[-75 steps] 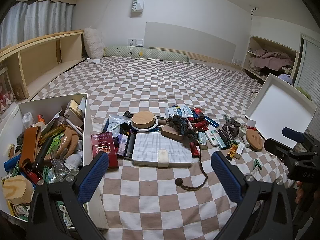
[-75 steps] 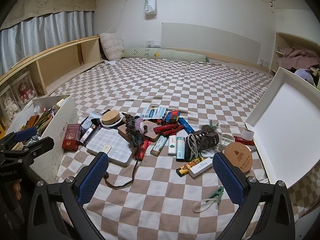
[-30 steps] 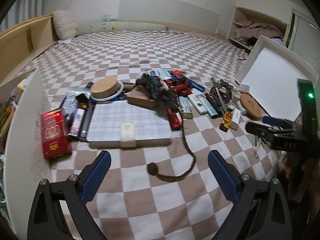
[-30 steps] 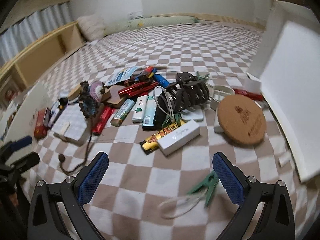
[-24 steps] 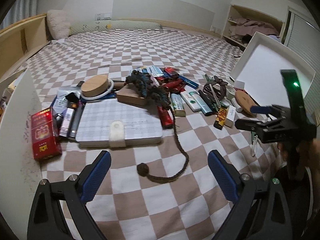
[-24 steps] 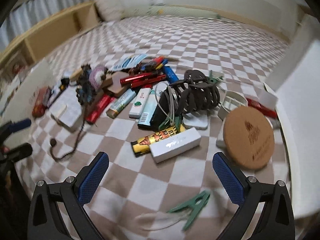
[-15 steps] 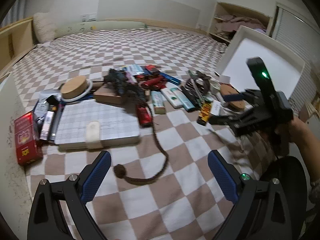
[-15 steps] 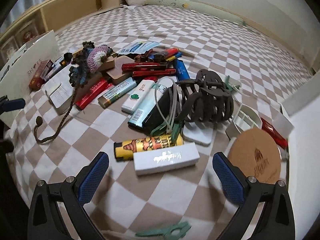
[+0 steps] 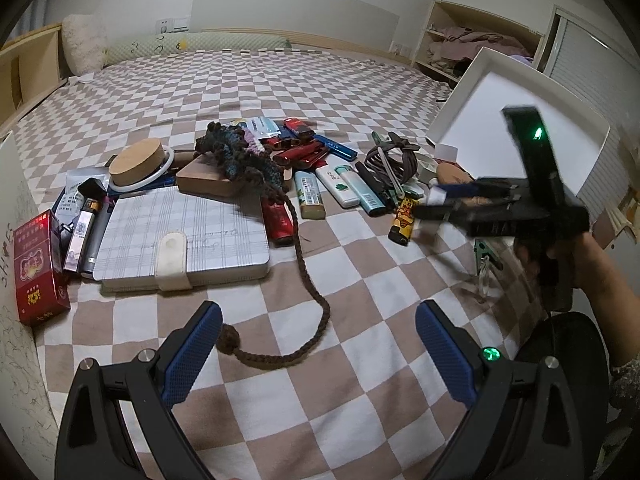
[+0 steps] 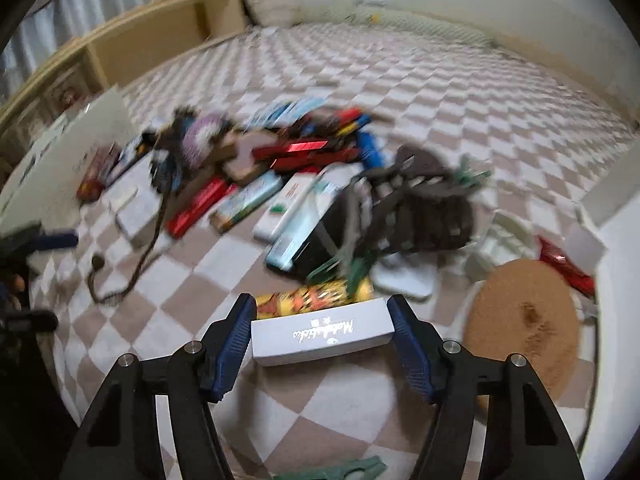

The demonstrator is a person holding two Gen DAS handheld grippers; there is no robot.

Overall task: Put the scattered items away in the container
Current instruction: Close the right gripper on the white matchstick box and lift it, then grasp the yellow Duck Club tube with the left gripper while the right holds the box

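A small white box [image 10: 320, 334] with script lettering lies lengthwise between the blue pads of my right gripper [image 10: 319, 322]. The jaws are closing, and a pad sits against each end of the box. It stays sharp while the bed behind it blurs. Just beyond it lies a yellow lighter [image 10: 312, 296]. In the left wrist view my right gripper [image 9: 436, 202] hangs over the pile's right end. My left gripper [image 9: 316, 344] is open above the checked bedcover. A brown braided cord [image 9: 308, 280] ends near its left finger. The white container [image 9: 12, 280] stands at the far left.
The pile holds a grey checked notebook [image 9: 180, 232], a red cigarette pack [image 9: 36, 264], a wooden lid [image 9: 138, 160], lighters, a dark hair claw [image 10: 424, 208] and a cork coaster [image 10: 524, 320]. A white box lid [image 9: 520, 112] leans at the right. A green clothespin [image 10: 340, 472] lies near my right gripper.
My right gripper dropped toward the pile and its jaws came in from wide open onto the ends of the white box. The left gripper drifted slightly and stayed open.
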